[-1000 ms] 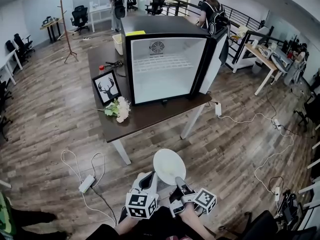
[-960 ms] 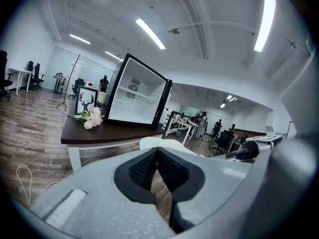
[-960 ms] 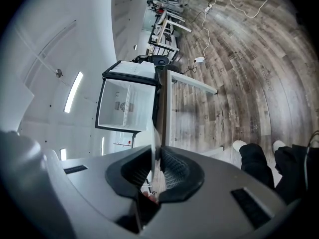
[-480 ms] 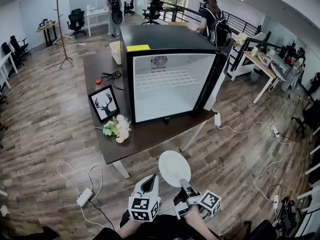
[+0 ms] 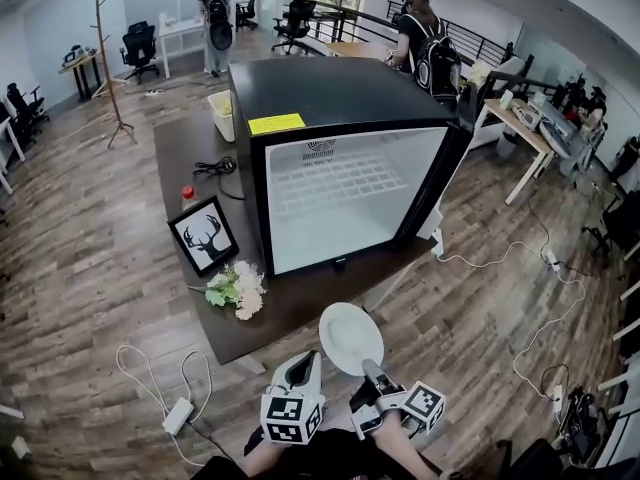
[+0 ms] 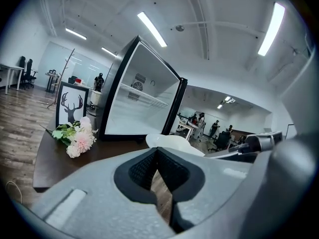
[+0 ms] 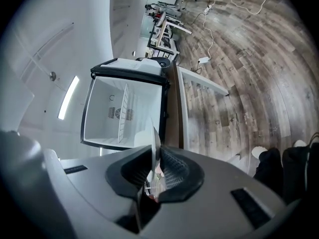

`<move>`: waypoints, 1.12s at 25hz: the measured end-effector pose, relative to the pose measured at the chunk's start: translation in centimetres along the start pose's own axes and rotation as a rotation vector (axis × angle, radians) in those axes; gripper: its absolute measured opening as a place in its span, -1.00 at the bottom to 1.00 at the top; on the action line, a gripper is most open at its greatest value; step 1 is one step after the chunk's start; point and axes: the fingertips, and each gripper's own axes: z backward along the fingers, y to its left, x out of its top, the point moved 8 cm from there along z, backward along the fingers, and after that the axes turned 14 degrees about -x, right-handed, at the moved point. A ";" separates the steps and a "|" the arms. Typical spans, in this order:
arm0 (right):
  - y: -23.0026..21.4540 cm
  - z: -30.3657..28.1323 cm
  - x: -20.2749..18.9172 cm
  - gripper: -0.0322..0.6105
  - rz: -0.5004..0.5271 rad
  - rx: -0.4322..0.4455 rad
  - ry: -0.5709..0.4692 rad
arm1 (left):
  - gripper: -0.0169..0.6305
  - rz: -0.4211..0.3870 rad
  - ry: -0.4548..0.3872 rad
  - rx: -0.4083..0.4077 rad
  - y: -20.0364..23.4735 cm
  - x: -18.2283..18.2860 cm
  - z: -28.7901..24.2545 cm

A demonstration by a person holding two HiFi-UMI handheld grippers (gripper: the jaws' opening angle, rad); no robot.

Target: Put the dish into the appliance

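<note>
A white dish [image 5: 349, 337] is held edge-on by my right gripper [image 5: 369, 369], which is shut on its near rim; in the right gripper view the dish [image 7: 155, 142] stands as a thin white edge between the pads of that gripper [image 7: 153, 172]. My left gripper [image 5: 304, 362] hovers just left of the dish, shut with nothing in it [image 6: 157, 156]. The appliance is a black mini fridge [image 5: 340, 193] on a dark table [image 5: 190, 148]. Its door [image 5: 446, 163] is swung open to the right, and a white interior with a wire shelf [image 6: 138, 94] shows. The dish hangs over the floor by the table's near edge.
A framed deer picture [image 5: 202, 236] and a bunch of flowers [image 5: 235, 288] sit on the table left of the fridge. A power strip [image 5: 178, 415] and cables lie on the wooden floor. Desks, chairs and people stand far behind.
Both grippers and the dish have come closer to the table and fridge, which now look larger and nearer. The grip on the dish is unchanged.
</note>
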 end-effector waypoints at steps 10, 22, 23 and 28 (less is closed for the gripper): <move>3.4 -3.5 0.5 -0.74 -0.020 -0.011 -0.043 | -0.92 -0.033 0.009 -0.053 4.5 2.9 -2.6; 6.3 -5.3 1.7 -0.73 -0.022 -0.003 -0.066 | -0.92 -0.042 0.009 -0.084 6.6 4.8 -5.0; 6.5 -5.4 1.9 -0.74 -0.027 -0.001 -0.063 | -0.92 -0.037 0.010 -0.080 6.7 4.9 -5.2; 7.6 -6.0 3.4 -0.73 -0.021 0.004 -0.044 | -0.92 -0.023 0.012 -0.039 7.2 5.1 -6.1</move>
